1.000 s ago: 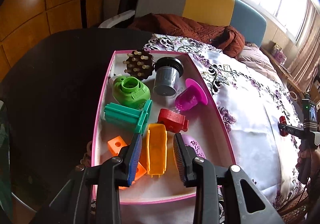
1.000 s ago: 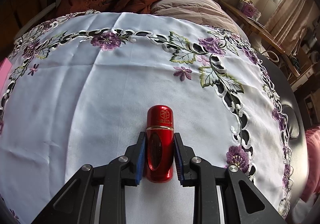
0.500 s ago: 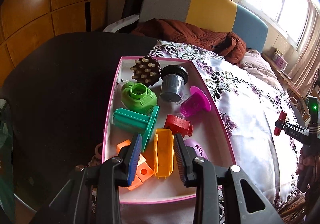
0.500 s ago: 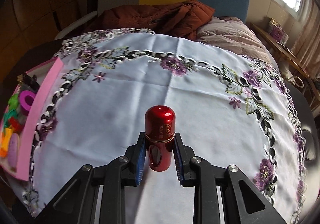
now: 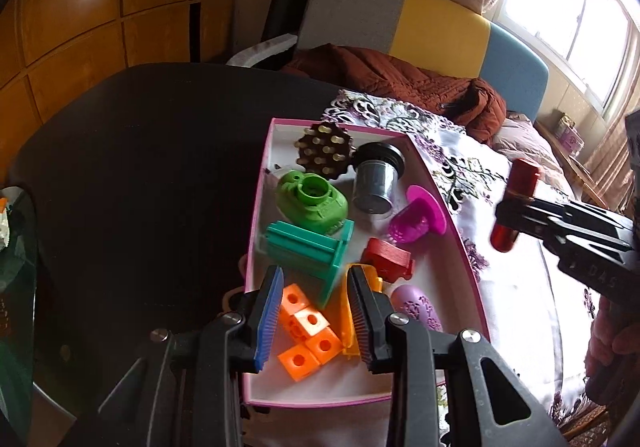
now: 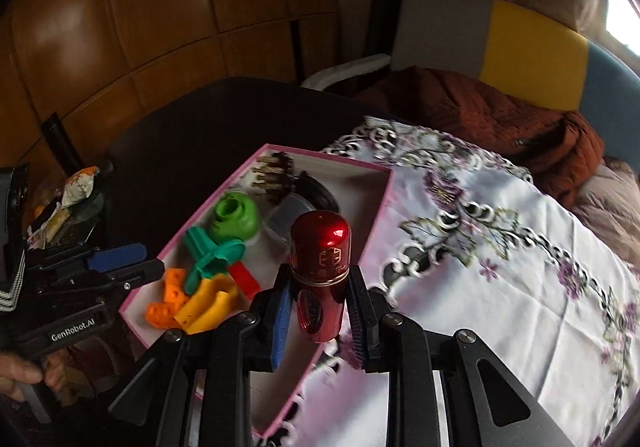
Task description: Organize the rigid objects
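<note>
Two claws are in play, and the coming move is judged to turn on how the red capsule-shaped bottle (image 6: 320, 275) lies relative to the pink-rimmed box (image 6: 374, 223).

Nearest in the right wrist view, the right claw (image 6: 320, 321) is clamped on the lower part of the red bottle, whose long axis is held roughly upright between the blue pads, domed end up. The bottle is carried in the air near the box's right-hand wall, partly above the embroidered white cloth (image 6: 500, 287); the box's free floor lies just to the left of it and beyond.

The left claw (image 5: 314, 317) is seen narrowly parted with nothing gripped; it hangs over the near end of the box, above the orange cube cluster (image 5: 306, 331) and the yellow-orange trough piece (image 5: 346, 315). So the near end is crowded, and the right hand is the one nearer to any drop.

Farther into the box, a teal flanged spool (image 5: 308, 247), a red block (image 5: 386, 257) and a purple egg-shaped piece (image 5: 416, 307) are seen, then a green round housing (image 5: 312, 201), a magenta funnel (image 5: 418, 221), a grey cup (image 5: 376, 183) and a brown pegged ball (image 5: 324, 151) at the far end. Bare floor is visible along the right wall, between the magenta funnel and the purple egg; that gap is judged the likeliest place for the bottle, probably laid on its side.

Beyond the table (image 5: 140, 167), a rust-coloured quilted jacket (image 5: 400, 75) is draped over a sofa.
</note>
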{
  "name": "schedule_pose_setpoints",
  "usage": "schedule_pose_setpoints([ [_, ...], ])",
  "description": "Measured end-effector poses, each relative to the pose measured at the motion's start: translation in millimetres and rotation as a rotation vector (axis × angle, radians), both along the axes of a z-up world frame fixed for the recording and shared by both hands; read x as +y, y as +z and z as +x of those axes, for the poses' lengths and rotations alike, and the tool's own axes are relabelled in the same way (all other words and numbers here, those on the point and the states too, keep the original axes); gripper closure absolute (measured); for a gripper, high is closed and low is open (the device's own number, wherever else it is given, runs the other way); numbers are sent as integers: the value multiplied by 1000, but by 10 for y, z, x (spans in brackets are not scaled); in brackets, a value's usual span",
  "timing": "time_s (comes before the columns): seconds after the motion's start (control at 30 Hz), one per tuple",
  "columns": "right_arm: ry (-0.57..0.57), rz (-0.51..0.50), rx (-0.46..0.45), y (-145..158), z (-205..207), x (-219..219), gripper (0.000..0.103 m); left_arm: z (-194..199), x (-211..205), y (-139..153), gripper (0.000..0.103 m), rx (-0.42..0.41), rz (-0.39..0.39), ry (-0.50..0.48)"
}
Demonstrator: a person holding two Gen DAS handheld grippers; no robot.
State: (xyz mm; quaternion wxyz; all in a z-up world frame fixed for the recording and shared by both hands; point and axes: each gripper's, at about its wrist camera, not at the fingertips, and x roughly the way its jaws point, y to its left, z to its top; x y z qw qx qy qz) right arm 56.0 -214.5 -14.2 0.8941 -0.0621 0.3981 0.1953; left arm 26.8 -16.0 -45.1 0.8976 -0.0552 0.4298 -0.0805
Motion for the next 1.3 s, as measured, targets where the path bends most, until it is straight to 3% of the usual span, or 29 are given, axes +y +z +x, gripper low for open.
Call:
schedule_pose_setpoints([
  [0.27,96,-126,102,-431,390,527,77,-1,219,-25,70,7,-1,56],
  [0.63,80,-114,98,-543,298,509,70,-8,252,-52,70,8,1,67],
  [1.0,0,-39,50,-406,116,411,37,-23,201,-23,65,5,32,81],
  [1.1,-73,-22,11,-337,21,338,23,-44,181,5,64,-11,54,92],
  [1.3,-268,34,-57,-213,-193,138,13,-150,133,145,58,-81,69,88],
])
